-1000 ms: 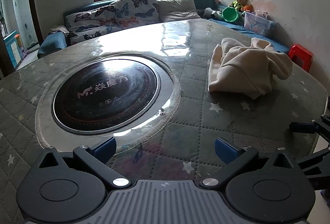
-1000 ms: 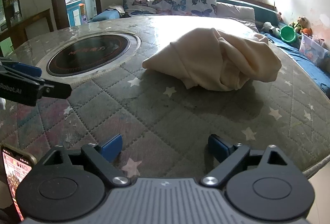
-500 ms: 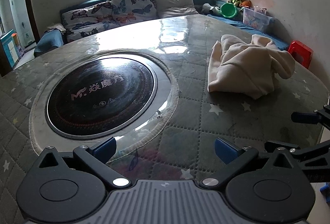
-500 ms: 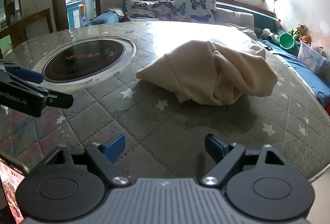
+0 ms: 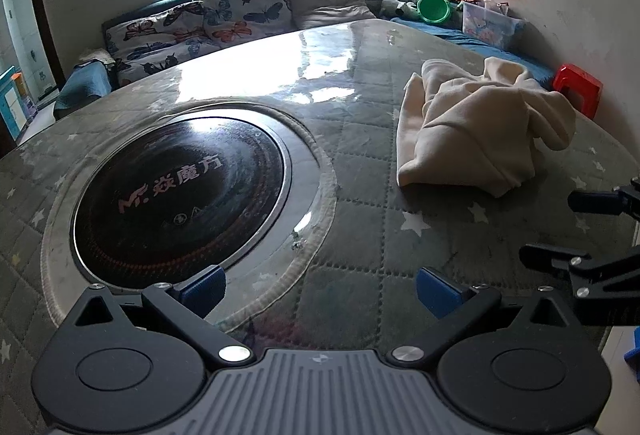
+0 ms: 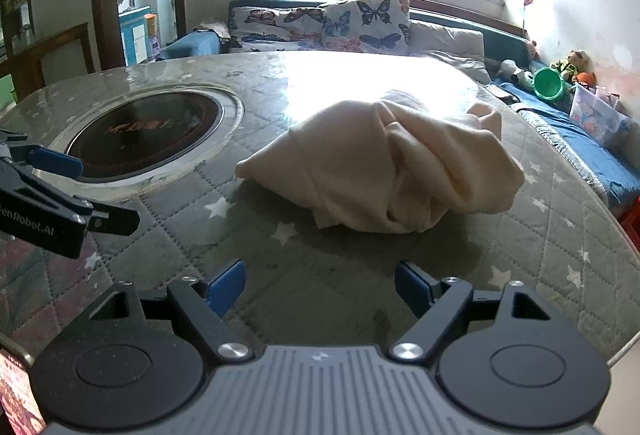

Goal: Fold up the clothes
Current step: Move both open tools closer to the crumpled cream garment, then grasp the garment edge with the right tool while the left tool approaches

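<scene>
One cream garment (image 6: 384,163) lies crumpled in a heap on the quilted surface (image 6: 360,267), to the right of the one round black cooktop (image 5: 180,191) set into it. It may be a hooded top, though the bunching hides its shape.

Two grippers hover over the near edge. The left gripper (image 5: 320,291) has its jaws wide apart with nothing between them, only bare surface and the cooktop's rim beneath. The right gripper (image 6: 320,287) faces the garment, its jaws broadly apart but closing, with nothing between them and the cloth well ahead of its blue fingertips (image 6: 226,283).

Behind the surface runs a sofa (image 5: 472,35) with two butterfly cushions (image 6: 362,23) and one plain one. One red stool (image 5: 578,85) stands by the wall.
</scene>
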